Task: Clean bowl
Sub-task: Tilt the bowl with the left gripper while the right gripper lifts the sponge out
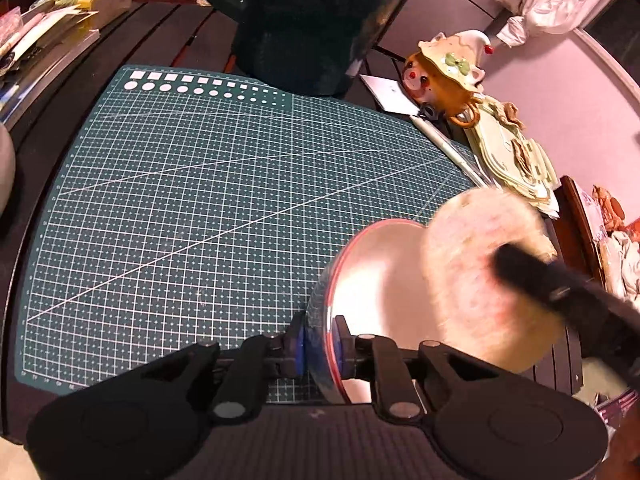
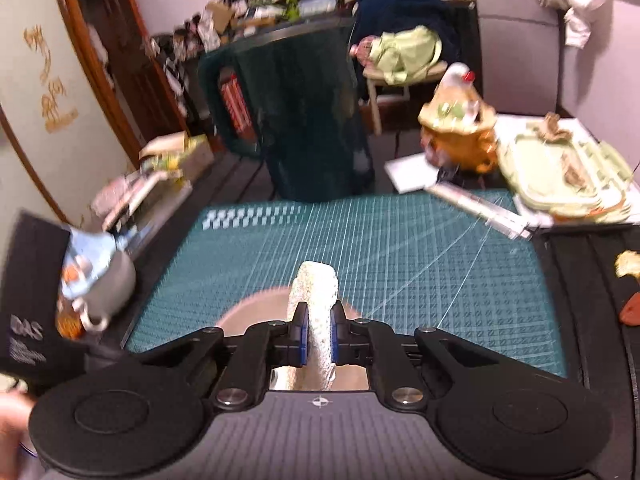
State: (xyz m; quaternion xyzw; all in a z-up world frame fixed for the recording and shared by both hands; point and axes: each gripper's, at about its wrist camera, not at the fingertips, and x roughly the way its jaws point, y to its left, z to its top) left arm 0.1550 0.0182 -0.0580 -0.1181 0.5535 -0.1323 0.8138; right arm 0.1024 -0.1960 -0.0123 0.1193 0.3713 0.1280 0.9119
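Wiping bowl (image 1: 372, 280) interior: left gripper (image 1: 322, 350) clamps rim, right gripper (image 2: 319, 330) pinches sponge (image 2: 316, 312); sweep remaining surface next.

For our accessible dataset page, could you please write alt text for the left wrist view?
The left gripper clamps the rim of a tilted metal bowl above a green cutting mat, while a blurred pale round sponge held by the right gripper presses into the bowl. A yellow ceramic figurine stands behind on the cluttered table.
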